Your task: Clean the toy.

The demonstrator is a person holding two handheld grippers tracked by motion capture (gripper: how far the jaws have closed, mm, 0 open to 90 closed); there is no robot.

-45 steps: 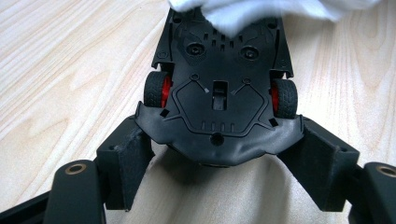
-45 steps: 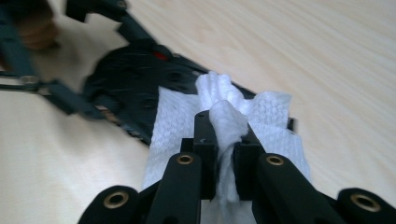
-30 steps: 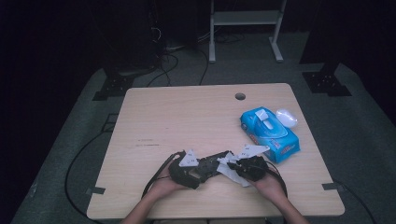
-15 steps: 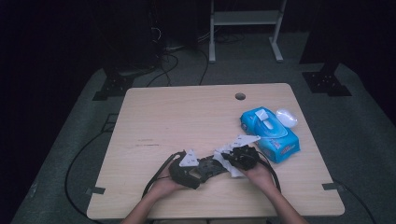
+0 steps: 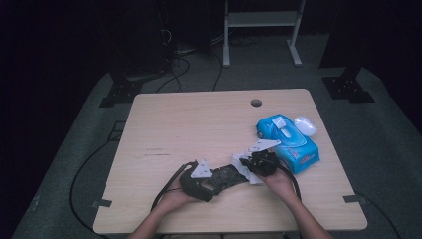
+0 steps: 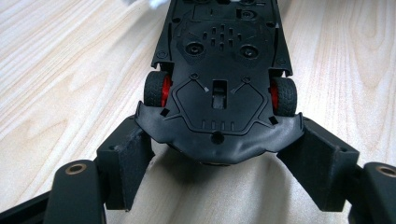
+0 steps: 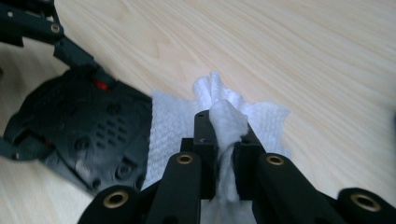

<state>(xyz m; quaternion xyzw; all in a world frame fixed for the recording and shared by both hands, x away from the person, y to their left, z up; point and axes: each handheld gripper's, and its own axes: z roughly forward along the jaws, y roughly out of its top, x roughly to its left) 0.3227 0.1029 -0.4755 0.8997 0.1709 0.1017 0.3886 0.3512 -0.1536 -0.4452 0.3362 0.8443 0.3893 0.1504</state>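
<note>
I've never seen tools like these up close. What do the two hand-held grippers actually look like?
Both are black. The left gripper has two chunky block-shaped pads on arms with brass-coloured pivots; the right gripper is built the same way. Seen from above, each carries a pale grey three-cornered plate on top and trails a black cable. The forearms are bare, with no sleeves.

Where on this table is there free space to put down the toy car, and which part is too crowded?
The whole left half of the table is bare, and so is the far strip around the cable hole. The right side is crowded: the blue wipes pack, a white lid and a wipe beside the toy car.
</note>
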